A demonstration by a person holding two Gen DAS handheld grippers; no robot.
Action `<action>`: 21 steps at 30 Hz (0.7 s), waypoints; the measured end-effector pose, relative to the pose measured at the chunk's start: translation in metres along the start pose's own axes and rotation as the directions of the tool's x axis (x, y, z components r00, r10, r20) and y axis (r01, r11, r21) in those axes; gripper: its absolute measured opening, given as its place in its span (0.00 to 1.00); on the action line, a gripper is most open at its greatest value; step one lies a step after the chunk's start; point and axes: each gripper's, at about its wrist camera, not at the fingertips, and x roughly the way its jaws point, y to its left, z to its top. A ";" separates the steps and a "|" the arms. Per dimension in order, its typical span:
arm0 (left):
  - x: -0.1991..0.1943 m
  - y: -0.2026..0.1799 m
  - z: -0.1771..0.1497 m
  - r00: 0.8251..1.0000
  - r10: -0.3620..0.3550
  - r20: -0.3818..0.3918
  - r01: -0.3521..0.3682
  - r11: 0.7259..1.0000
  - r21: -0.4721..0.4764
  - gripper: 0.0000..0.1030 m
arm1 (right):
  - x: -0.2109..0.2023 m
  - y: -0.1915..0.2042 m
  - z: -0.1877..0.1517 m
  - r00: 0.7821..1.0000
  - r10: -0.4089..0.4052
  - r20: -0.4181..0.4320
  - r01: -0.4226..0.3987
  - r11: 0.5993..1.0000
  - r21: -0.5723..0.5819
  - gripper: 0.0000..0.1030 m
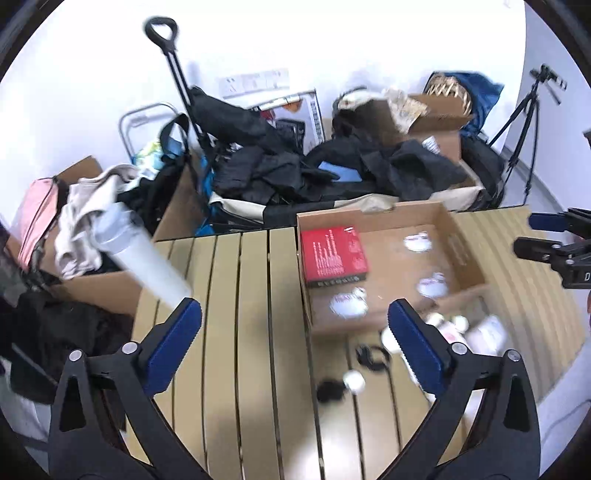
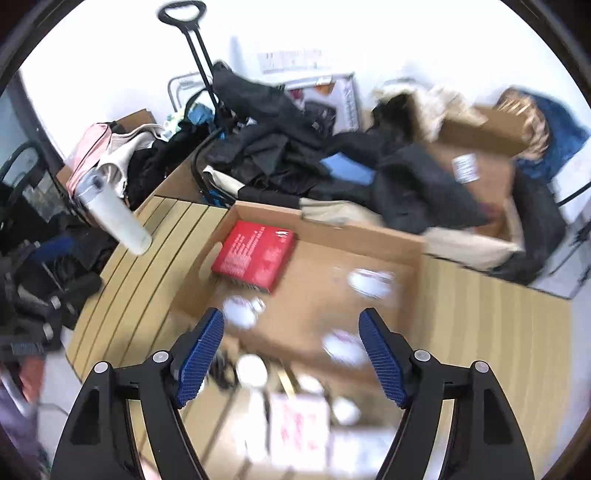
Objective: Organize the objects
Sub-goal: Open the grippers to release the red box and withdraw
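Observation:
A shallow cardboard tray (image 1: pixel 373 216) (image 2: pixel 325 227) sits on the slatted tan table (image 1: pixel 236 332) (image 2: pixel 491 314). It holds a red box (image 1: pixel 334 254) (image 2: pixel 255 254) and several small white round containers (image 1: pixel 347 304) (image 2: pixel 369 282). More small white items (image 1: pixel 480 332) (image 2: pixel 299 424) and a black cable (image 1: pixel 371 356) lie on the table in front of the tray. A white bottle (image 1: pixel 144 254) (image 2: pixel 114 218) stands tilted at the table's left edge. My left gripper (image 1: pixel 293 323) is open and empty above the table. My right gripper (image 2: pixel 291 330) is open and empty above the tray's near edge; it also shows at the right edge of the left wrist view (image 1: pixel 554 236).
Behind the table lie dark clothes (image 1: pixel 295 162) (image 2: pixel 295 147), cardboard boxes (image 1: pixel 436 122) (image 2: pixel 480 129), a black trolley handle (image 1: pixel 162 33) (image 2: pixel 183 11) and a pink bag (image 1: pixel 37 210) (image 2: pixel 92 144). A tripod (image 1: pixel 524 110) stands at the far right.

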 end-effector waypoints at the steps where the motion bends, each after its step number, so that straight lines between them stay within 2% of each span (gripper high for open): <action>1: -0.022 0.000 -0.006 1.000 -0.007 0.009 0.007 1.000 -0.018 1.00 | -0.020 0.000 -0.006 1.000 -0.014 0.008 0.015 1.000 -0.008 0.79; 3: -0.061 -0.004 -0.021 0.999 -0.028 0.027 0.029 0.999 -0.030 1.00 | -0.063 -0.002 -0.022 0.999 -0.041 0.034 0.041 0.999 -0.006 0.80; 5: -0.085 -0.011 -0.031 0.999 -0.027 0.040 0.028 0.999 -0.030 1.00 | -0.096 -0.001 -0.038 0.998 -0.032 0.056 0.032 0.999 0.004 0.80; 8: -0.116 -0.024 -0.056 0.998 0.007 0.058 -0.006 1.000 -0.019 1.00 | -0.121 0.008 -0.061 0.997 0.000 0.073 -0.001 1.000 0.020 0.80; 10: -0.126 -0.029 -0.077 0.999 0.025 0.047 -0.023 0.999 -0.043 1.00 | -0.135 0.021 -0.086 0.995 -0.004 0.095 0.004 1.000 0.001 0.80; 13: -0.134 -0.033 -0.128 0.993 -0.117 -0.014 0.115 0.990 -0.084 1.00 | -0.155 0.051 -0.141 0.988 -0.036 0.152 0.046 0.997 -0.060 0.80; 15: -0.144 -0.043 -0.167 0.986 -0.166 -0.029 0.163 0.982 -0.092 1.00 | -0.166 0.074 -0.188 0.980 -0.008 0.197 0.027 0.995 -0.093 0.80; 18: -0.169 -0.062 -0.216 0.980 -0.200 0.013 0.200 0.977 -0.075 1.00 | -0.182 0.104 -0.259 0.960 0.066 0.273 -0.033 0.992 -0.125 0.80; 21: -0.187 -0.074 -0.250 0.981 -0.185 0.064 0.189 0.980 -0.068 1.00 | -0.186 0.119 -0.311 0.952 0.073 0.297 -0.057 0.996 -0.063 0.80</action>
